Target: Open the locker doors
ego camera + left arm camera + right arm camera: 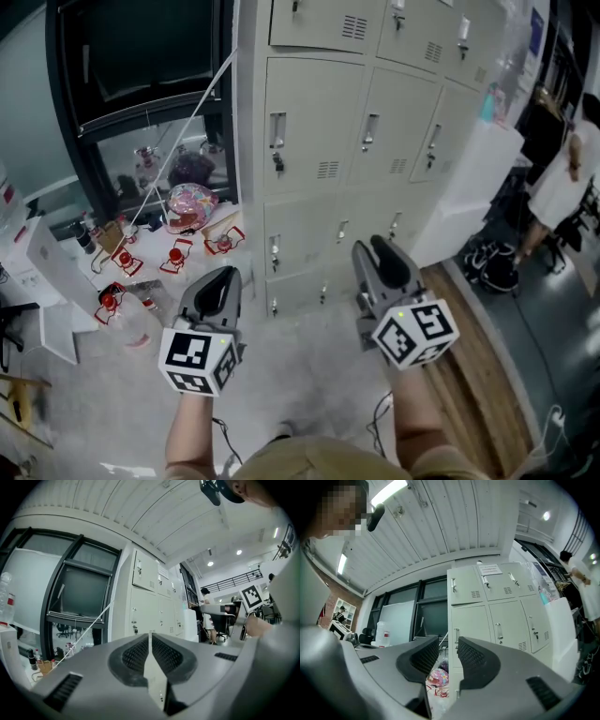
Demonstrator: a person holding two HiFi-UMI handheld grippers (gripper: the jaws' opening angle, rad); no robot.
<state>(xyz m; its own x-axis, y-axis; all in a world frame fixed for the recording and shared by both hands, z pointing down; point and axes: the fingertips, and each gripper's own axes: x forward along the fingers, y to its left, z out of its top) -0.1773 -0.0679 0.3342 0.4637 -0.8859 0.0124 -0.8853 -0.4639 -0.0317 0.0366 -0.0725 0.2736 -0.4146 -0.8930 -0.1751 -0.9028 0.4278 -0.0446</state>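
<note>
Faces the lockers (375,141) along the far edge of the floor (309,375), well apart from both grippers; doors seemingly all shut, though hard to say for the lowest row. Holds the left gripper (223,274) level toward them, fingers (136,656) pressed together with nothing between. Holds the right gripper (375,246) just beside it and tipped slightly up, fingers (476,660) spread wide and empty, aimed at the lockers' left column. Looks past a pink balloon (190,204) among clutter at the floor's left edge, and a person (562,178) at its far right.
</note>
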